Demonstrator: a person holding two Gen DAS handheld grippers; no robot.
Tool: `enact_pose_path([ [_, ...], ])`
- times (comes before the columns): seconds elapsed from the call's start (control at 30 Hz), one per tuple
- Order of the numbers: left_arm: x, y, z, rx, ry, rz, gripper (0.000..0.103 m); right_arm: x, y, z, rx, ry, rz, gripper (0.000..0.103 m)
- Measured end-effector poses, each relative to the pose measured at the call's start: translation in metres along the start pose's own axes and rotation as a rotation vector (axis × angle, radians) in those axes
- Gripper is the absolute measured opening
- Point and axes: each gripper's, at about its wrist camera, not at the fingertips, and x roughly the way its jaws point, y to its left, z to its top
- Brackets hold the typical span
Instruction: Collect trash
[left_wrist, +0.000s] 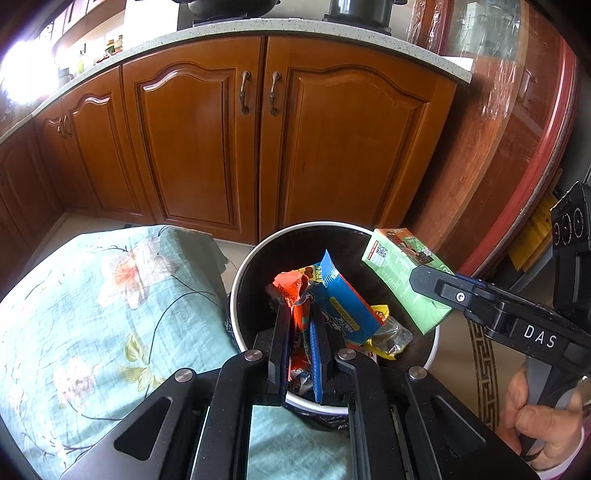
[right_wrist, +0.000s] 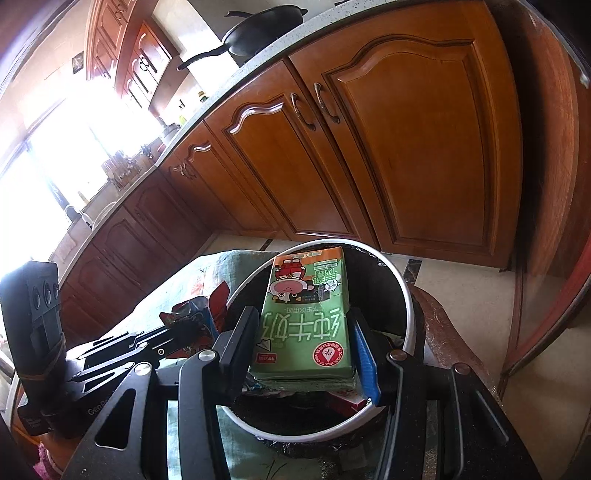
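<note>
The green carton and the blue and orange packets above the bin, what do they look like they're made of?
The green carton looks like coated paperboard: flat printed faces, sharp folded edges, a dull sheen. The blue and orange packets look like thin plastic or foil film: crumpled, glossy, with a torn jagged edge. The bin has a smooth pale rim, plastic or painted metal; hard to tell which.

Milk carton (right_wrist: 303, 321): green, orange top, cartoon print, red round badge. Wrappers (left_wrist: 332, 299): blue, orange-red, yellow. Bin (left_wrist: 242, 273): black inside, white rim. Cloth (left_wrist: 92, 314) at 9 o'clock: pale teal, pink-yellow floral. Cabinets (left_wrist: 207, 140): orange-brown wood. Countertop (left_wrist: 295, 27): speckled white.
</note>
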Motion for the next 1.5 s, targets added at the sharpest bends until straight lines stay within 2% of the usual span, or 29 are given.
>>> enact_pose_path([
  [0.43,0.022,-0.001,0.01,-0.007,0.032,-0.006,0.009,0.015,-0.004,0.006,0.018,0.039,-0.014,0.05],
  [0.7,0.021,-0.002,0.015,-0.017,0.035,-0.018,0.023,0.018,-0.006,0.009,0.027,0.052,-0.008,0.052],
  [0.73,0.02,-0.003,0.015,-0.016,0.034,-0.014,0.028,0.018,-0.007,0.009,0.032,0.052,-0.003,0.053],
  [0.77,0.019,-0.004,0.014,-0.017,0.03,-0.008,0.039,0.018,-0.008,0.01,0.037,0.053,-0.002,0.053],
  [0.83,0.014,-0.003,0.013,-0.021,0.014,-0.003,0.046,0.015,-0.009,0.01,0.042,0.047,-0.002,0.053],
  [0.93,0.008,0.001,0.009,-0.033,0.006,-0.003,0.047,0.01,-0.008,0.009,0.046,0.038,0.002,0.056],
  [1.1,-0.006,0.01,-0.003,-0.064,-0.005,0.0,0.054,-0.002,-0.004,0.002,0.05,0.015,0.012,0.072],
  [1.27,-0.027,0.02,-0.025,-0.108,-0.019,0.001,0.071,-0.02,0.002,-0.015,0.09,-0.019,0.038,0.092],
  [1.5,-0.063,0.032,-0.071,-0.175,-0.044,0.017,0.077,-0.041,0.026,-0.052,0.093,-0.036,0.047,0.098],
])
